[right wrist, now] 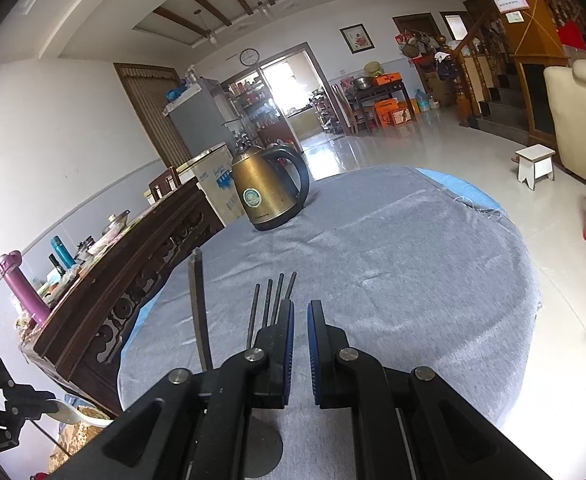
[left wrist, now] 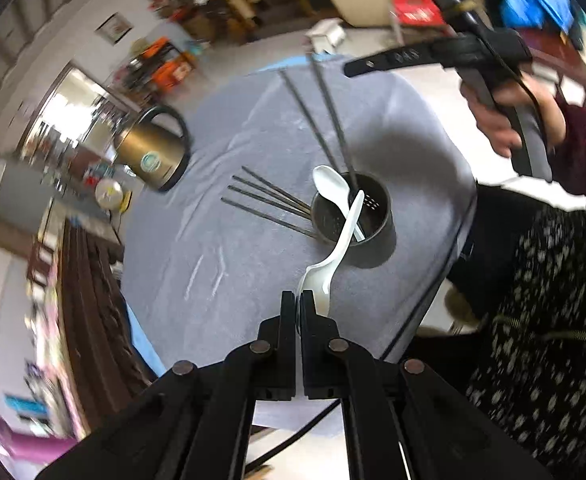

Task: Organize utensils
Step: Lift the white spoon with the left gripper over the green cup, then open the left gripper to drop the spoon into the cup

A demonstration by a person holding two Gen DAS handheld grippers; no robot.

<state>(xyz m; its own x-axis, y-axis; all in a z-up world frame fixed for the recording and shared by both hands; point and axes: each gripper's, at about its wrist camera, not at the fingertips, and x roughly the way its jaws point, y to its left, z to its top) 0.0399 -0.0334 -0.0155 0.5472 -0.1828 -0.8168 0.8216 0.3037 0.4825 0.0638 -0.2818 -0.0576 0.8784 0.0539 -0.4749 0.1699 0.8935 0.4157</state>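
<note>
The left gripper (left wrist: 297, 300) is clenched on the bowl end of a white plastic spoon (left wrist: 333, 256); the handle of this spoon points away from the jaws, toward the holder. The spoon is held above the grey tablecloth (left wrist: 213, 240), not resting on it.

A dark round utensil holder (left wrist: 369, 236) stands on the cloth near the table edge. Inside it: a second white spoon (left wrist: 331, 186), bowl up, and two long dark chopsticks (left wrist: 325, 100) leaning out over the rim. Four more dark chopsticks (left wrist: 269, 204) lie flat on the cloth, fanned out, their near ends just beside the holder wall.

The right gripper (right wrist: 301, 308) is closed to a narrow gap with nothing between its blue pads. In the left wrist view a hand (left wrist: 509, 116) in a dark red sleeve holds this tool above the far side of the table.

A brass-coloured kettle (right wrist: 267, 196) with a black handle stands on the far part of the cloth, well apart from the holder
</note>
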